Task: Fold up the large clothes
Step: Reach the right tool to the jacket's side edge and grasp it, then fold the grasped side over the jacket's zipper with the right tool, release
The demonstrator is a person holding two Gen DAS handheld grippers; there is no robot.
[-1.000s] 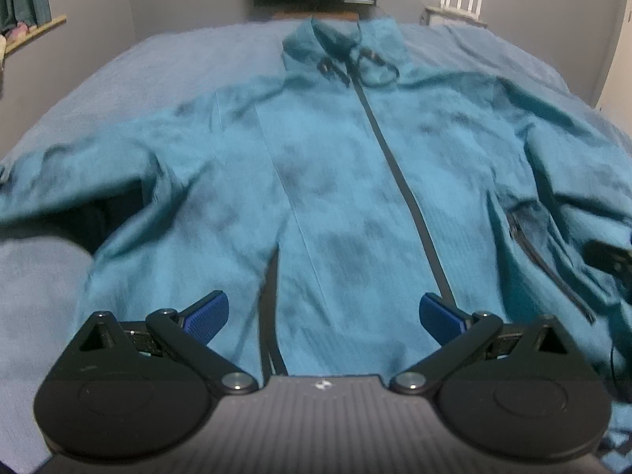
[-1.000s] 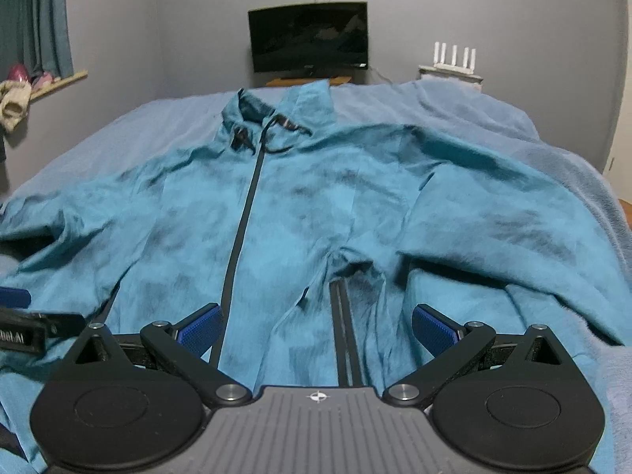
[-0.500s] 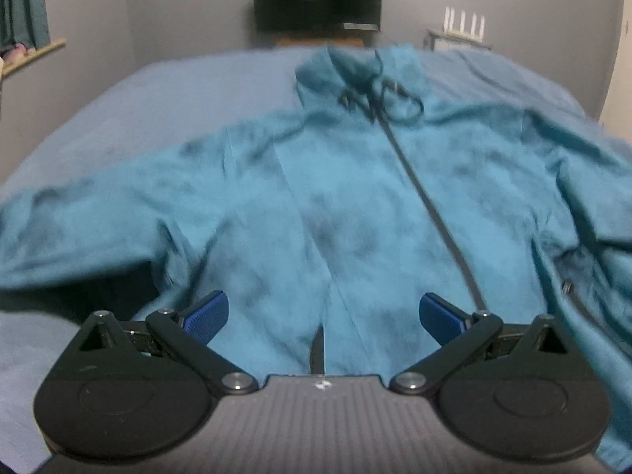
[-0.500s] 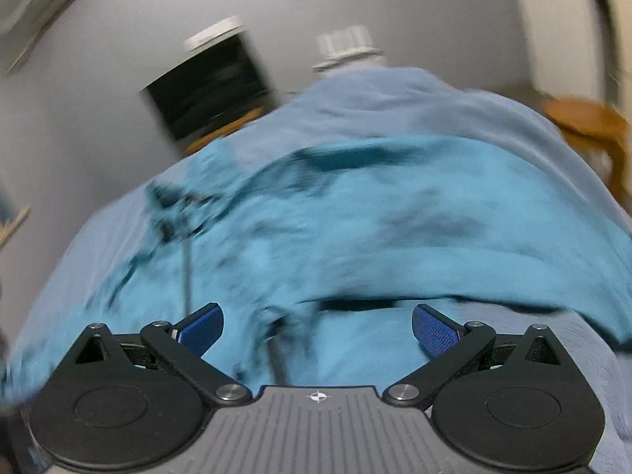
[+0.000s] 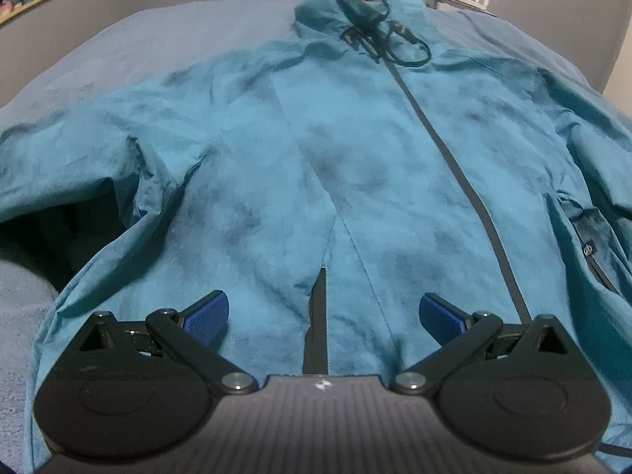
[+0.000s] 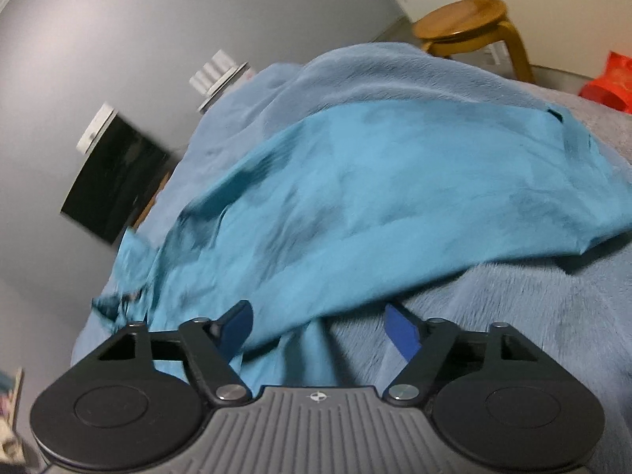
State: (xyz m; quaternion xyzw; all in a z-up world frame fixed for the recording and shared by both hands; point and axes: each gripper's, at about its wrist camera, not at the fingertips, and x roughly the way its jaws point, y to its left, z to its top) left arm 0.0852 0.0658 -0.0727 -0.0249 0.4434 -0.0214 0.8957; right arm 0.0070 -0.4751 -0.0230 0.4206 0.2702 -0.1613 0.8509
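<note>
Jacket (image 5: 355, 166) lay zipped and flat on the bed (image 6: 533, 316); both grippers, left (image 5: 323, 314) and right (image 6: 319, 326), gaped wide, holding nothing. Better pinch the sleeve (image 6: 395, 197) near its cuff.

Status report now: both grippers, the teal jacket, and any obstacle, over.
Left gripper open, above hem. Right gripper open, at sleeve edge, holding nothing. Teal zip-front jacket spread face up on blue-grey blanket, unfolded. No obstacle seen.

One jacket (image 5: 355, 166), one blanket (image 6: 533, 316), one stool (image 6: 466, 27), one television (image 6: 114, 185).
</note>
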